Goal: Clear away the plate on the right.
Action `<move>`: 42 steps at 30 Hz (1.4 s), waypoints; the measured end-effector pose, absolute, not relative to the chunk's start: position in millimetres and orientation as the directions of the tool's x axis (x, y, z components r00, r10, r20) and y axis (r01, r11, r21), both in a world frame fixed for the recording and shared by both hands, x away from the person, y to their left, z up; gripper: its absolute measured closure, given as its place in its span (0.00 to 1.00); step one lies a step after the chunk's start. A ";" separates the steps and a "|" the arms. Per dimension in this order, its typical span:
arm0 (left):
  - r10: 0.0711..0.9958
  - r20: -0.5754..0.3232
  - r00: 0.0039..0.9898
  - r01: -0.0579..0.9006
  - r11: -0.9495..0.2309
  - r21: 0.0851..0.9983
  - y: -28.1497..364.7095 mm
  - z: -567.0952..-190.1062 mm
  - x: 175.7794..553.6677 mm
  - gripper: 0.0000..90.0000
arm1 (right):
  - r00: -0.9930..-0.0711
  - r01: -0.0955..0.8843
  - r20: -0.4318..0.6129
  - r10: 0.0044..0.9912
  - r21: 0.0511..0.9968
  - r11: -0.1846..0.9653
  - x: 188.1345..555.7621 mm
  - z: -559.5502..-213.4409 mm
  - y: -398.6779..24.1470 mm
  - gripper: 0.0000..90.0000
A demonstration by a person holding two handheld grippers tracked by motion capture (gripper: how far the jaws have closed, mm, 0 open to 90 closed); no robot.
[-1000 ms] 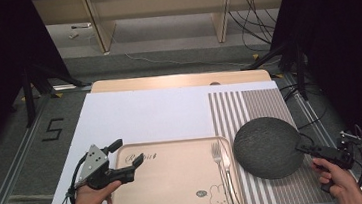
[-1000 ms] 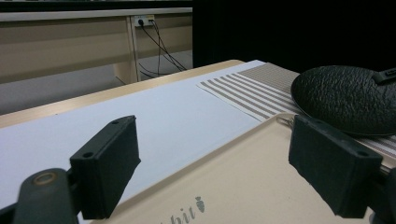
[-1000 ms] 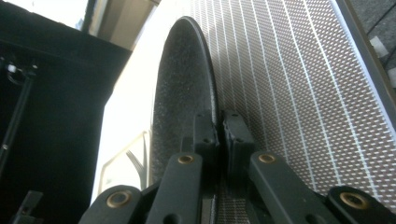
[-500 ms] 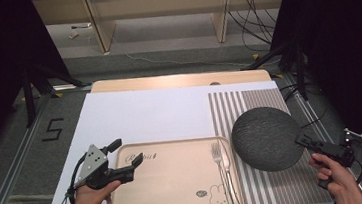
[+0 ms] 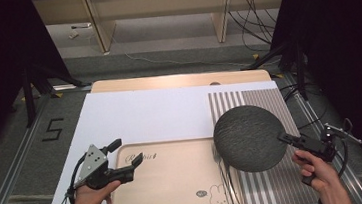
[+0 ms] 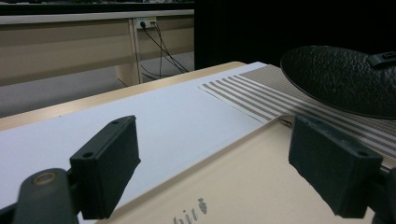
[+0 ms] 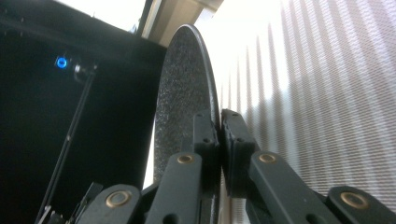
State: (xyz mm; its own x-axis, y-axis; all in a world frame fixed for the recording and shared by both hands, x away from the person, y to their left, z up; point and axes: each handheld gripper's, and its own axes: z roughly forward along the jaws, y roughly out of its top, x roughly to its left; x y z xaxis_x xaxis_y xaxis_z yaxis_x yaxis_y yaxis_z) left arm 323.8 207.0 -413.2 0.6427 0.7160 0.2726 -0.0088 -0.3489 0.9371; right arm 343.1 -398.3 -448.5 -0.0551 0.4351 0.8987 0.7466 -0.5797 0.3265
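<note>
Right gripper [image 5: 284, 138] pinches 1 dark plate [image 5: 248, 138] by its rim (rigid, likely breakable); left gripper [image 5: 127, 157], jaws apart, hovers over tray [image 5: 172, 183].

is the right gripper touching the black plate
Touching. In the right gripper view the right gripper has its fingers clamped on the rim of the black plate, with no gap showing.

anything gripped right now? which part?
The right gripper is shut on the black plate, pinching its rim at the edge nearest that hand; the right gripper view shows the jaws closed across the rim. The left gripper is open, holding nothing, above the tray.
</note>
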 end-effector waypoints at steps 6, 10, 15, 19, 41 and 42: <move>0.719 0.275 0.639 -0.011 -0.349 0.937 208.7 -413.0 324.4 0.18 | -0.102 0.786 0.888 0.448 0.348 -0.510 350.3 -446.1 -373.4 0.96; 0.718 0.273 0.640 -0.009 -0.348 0.937 206.8 -413.3 323.9 0.18 | -0.133 0.808 0.884 0.449 0.359 -0.467 354.6 -446.8 -356.7 0.96; 0.717 0.271 0.642 -0.009 -0.346 0.938 206.8 -413.3 323.5 0.18 | -0.160 0.844 0.882 0.444 0.355 -0.402 361.4 -444.1 -328.9 0.96; 0.721 0.267 0.639 -0.012 -0.338 0.941 207.6 -412.9 323.5 0.18 | -0.198 0.871 0.878 0.436 0.361 -0.332 366.4 -444.7 -302.7 0.96; 0.718 0.265 0.643 -0.012 -0.336 0.942 207.0 -413.0 322.7 0.17 | -0.278 0.931 0.844 0.458 0.355 -0.089 378.6 -458.4 -214.3 0.96; 0.717 0.264 0.646 -0.013 -0.335 0.942 206.9 -412.9 322.5 0.17 | -0.286 0.929 0.838 0.464 0.362 -0.080 379.2 -458.9 -211.9 0.96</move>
State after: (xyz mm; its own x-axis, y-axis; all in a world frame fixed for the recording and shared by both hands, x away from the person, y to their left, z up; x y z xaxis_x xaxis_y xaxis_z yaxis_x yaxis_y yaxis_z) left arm 322.5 206.9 -412.9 0.6456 0.7167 0.2637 -0.0126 -0.3352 0.9421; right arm 379.2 -211.9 -458.9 -0.2865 0.4636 0.8385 0.9288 -0.0803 0.3618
